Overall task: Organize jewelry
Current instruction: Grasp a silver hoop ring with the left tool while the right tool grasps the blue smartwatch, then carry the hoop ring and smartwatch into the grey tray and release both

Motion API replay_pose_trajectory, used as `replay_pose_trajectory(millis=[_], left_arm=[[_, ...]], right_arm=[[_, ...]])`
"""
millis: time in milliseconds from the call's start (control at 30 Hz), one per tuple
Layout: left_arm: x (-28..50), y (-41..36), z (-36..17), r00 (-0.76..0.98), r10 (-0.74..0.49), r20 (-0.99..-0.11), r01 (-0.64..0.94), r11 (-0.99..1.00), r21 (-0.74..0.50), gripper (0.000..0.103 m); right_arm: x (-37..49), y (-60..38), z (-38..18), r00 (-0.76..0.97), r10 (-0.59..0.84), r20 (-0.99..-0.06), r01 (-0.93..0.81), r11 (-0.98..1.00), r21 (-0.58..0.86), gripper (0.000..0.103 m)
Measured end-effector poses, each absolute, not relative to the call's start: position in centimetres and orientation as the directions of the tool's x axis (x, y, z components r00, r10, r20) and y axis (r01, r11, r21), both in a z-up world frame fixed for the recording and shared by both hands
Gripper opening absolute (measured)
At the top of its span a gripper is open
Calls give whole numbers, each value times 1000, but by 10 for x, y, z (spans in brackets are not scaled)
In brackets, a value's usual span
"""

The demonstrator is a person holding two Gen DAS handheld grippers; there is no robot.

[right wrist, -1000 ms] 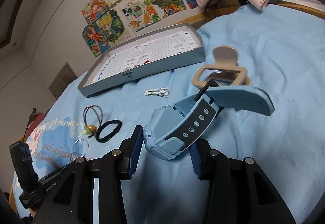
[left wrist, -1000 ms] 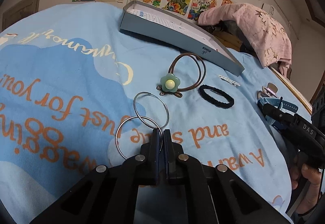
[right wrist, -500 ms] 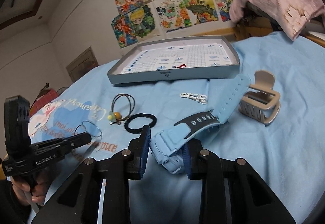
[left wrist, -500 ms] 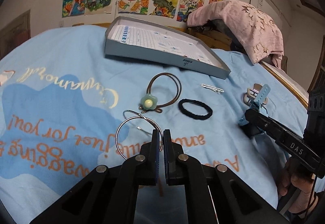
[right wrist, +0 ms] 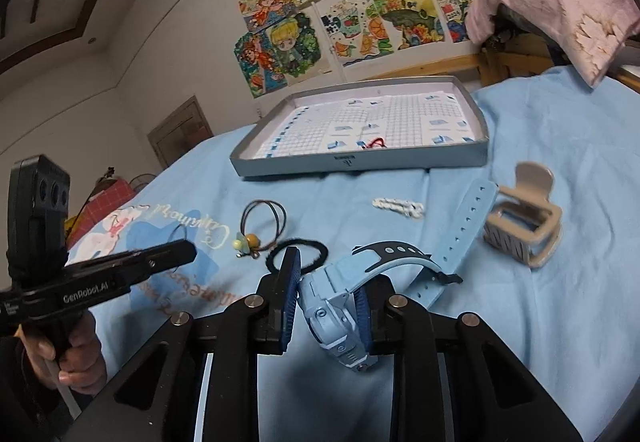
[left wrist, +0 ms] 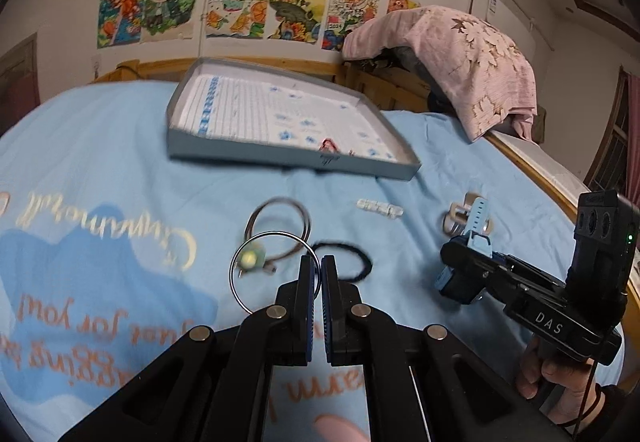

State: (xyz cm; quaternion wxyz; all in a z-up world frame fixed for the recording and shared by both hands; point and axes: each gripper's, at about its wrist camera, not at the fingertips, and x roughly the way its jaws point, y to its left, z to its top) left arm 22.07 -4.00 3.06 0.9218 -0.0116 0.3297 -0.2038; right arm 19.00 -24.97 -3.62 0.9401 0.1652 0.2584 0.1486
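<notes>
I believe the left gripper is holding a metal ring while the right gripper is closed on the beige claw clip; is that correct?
Not quite. The left gripper does hold the metal ring, but the right gripper is closed on the blue watch, not the beige claw clip, which lies apart on the blue sheet. The right wrist view shows this.

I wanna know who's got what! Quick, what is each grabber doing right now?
Left gripper: jaws shut on the silver hoop, lifted off the blanket.
Right gripper: jaws closed on the blue watch.
</notes>
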Motion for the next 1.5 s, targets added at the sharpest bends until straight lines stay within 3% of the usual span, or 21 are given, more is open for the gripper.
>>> replay_pose_trajectory(millis=[500,767,1100,1167,1300,1500], left_arm=[[355,-64,80,743,-423,-519,367,906,-213,4],[397,-72,53,762,-379,-525,333,925,-184,4],[410,-56,27,731,-367,-575,268,930,-253,4],[408,-54,26,729,-366,-578,264,930,-256,4],[407,-51,22,710,-367,-601,248,929,-274,4],[392,-49,23,715,-375,-590,259,926,-275,4]], right_arm=[[331,-269,29,794,409,-449,-257,896,362,23],[393,-254,7,778,388,-495,-214,903,372,23],[404,-248,-18,748,383,-542,-169,900,402,23],[402,-250,-19,746,378,-548,-159,900,405,25],[398,-257,-22,742,379,-553,-136,893,429,42],[386,-265,-22,734,388,-558,-140,890,434,45]])
